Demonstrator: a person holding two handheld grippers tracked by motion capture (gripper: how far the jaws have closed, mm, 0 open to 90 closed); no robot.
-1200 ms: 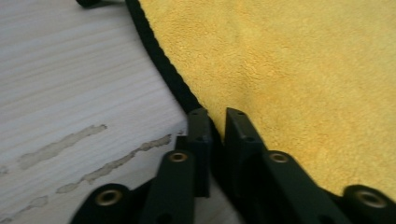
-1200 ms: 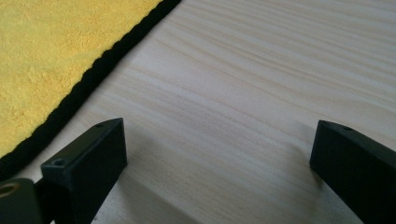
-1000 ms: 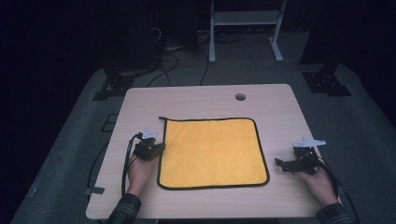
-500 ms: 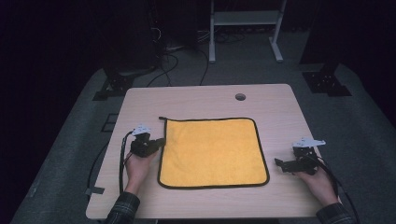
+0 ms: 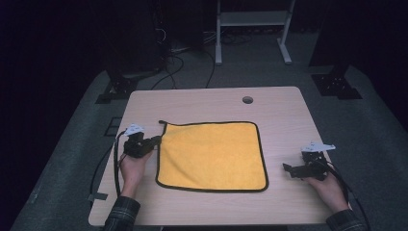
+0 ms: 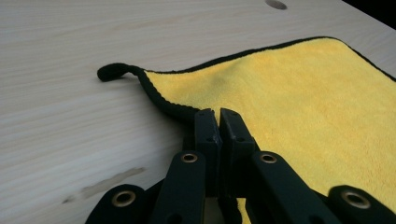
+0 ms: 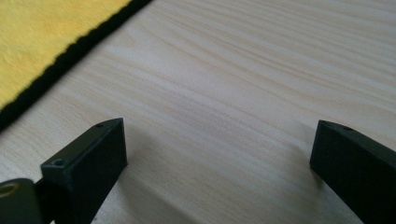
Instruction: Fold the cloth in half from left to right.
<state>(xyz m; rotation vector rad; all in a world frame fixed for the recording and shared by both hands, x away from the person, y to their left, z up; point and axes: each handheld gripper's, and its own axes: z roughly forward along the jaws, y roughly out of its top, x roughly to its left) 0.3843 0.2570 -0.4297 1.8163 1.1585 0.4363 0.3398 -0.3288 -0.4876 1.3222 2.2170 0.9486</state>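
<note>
- Pale wooden worktop (image 5: 211,103), rectangular with a small round hole (image 5: 247,99) near its far edge, carried everything.
- Yellow square microfibre cloth with black trim (image 5: 211,156) lay flat at the worktop's middle, its far-left corner loop (image 6: 112,71) curling outward.
- Left gripper (image 6: 218,116), in the person's left hand (image 5: 132,166), had its jaws pressed together on the cloth's left hem, which was lifted slightly there.
- Right gripper (image 5: 290,170), in the right hand (image 5: 332,190), rested well to the right of the cloth, jaws spread wide over bare wood, holding nothing.
</note>
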